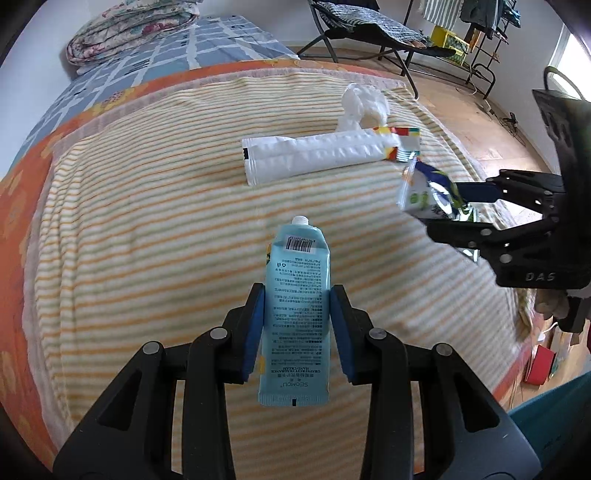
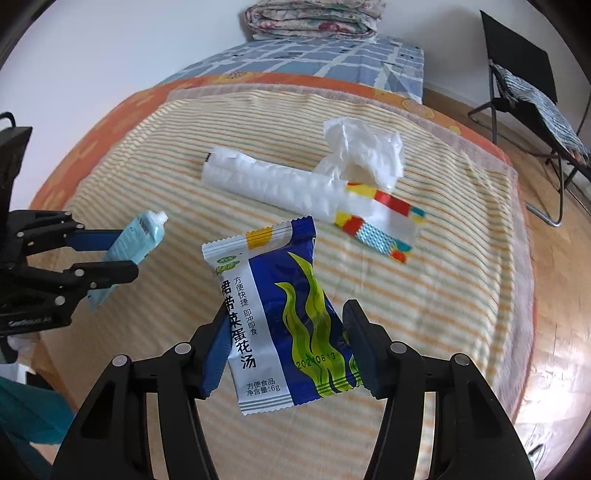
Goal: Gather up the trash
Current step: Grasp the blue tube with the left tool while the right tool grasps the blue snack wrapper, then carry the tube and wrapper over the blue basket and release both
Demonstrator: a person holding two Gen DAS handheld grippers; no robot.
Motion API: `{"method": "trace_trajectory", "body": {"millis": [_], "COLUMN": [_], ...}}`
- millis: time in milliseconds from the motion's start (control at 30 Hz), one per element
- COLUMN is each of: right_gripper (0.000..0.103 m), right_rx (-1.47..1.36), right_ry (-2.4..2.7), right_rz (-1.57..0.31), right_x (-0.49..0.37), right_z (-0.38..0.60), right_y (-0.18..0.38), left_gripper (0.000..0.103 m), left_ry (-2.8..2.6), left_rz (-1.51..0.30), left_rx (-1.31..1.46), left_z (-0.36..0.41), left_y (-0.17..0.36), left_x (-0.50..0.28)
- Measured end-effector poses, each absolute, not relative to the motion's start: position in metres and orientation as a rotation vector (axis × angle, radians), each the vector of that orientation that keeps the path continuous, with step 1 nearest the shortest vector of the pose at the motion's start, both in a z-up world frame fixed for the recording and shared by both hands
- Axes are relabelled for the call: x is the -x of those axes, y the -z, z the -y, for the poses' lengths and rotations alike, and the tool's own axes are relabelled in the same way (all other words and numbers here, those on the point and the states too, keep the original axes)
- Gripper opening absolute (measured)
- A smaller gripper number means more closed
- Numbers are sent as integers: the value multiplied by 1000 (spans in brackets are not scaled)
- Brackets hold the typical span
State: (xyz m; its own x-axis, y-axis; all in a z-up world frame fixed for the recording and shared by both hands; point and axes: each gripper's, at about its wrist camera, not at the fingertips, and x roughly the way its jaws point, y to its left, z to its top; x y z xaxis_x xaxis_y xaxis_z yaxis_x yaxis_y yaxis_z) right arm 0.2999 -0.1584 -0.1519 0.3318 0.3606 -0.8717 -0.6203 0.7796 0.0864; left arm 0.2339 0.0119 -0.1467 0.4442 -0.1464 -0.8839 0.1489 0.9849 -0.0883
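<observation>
The left tongs pinch a light blue tube between their two blue pads, low in the middle of the left wrist view. The tube stands up in the air with its small white neck pointing away, and it does not touch the bed. The right tongs pinch a blue and silver soup packet, low in the middle of the right wrist view. The packet has green wavy lines on it and is also lifted off the bed. Under both lies a striped blanket with thin yellow and green lines, spread over the bed. On the blanket, in the upper middle of both views, lies a long white wrapper with a bright red, yellow and blue end. A crumpled white tissue sits just behind it, touching it. In the left wrist view the right tongs with the packet show at the right edge. In the right wrist view the left tongs with the tube show at the left edge. A folded flowery quilt rests at the far end of the bed, at the top of the frame. A black folding chair stands on the wooden floor at the upper right.
</observation>
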Motion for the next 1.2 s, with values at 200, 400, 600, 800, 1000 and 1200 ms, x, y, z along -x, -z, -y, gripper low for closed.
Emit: {"method": "trace_trajectory", "body": {"millis": [200, 400, 600, 800, 1000, 1200], "right_gripper": [58, 58, 58, 58, 58, 58], "right_rx": [262, 230, 223, 207, 214, 181], "right_ry": [-627, -634, -656, -691, -715, -744], "right_rz": [-1040, -1014, -979, -966, -962, -992], "right_x": [-269, -228, -184, -146, -109, -82], "right_z": [171, 180, 183, 189, 191, 199], "right_y": [131, 110, 94, 90, 94, 102], "left_gripper": [35, 35, 35, 35, 35, 35], "left_ry": [193, 206, 224, 263, 312, 343], "left_rz": [-1059, -1021, -1004, -1007, -1039, -1099], "left_rx": [9, 30, 30, 15, -2, 22], "left_z": [-7, -5, -2, 10, 26, 36], "left_y": [121, 99, 88, 88, 103, 125], "left_x": [-201, -164, -123, -86, -51, -26]}}
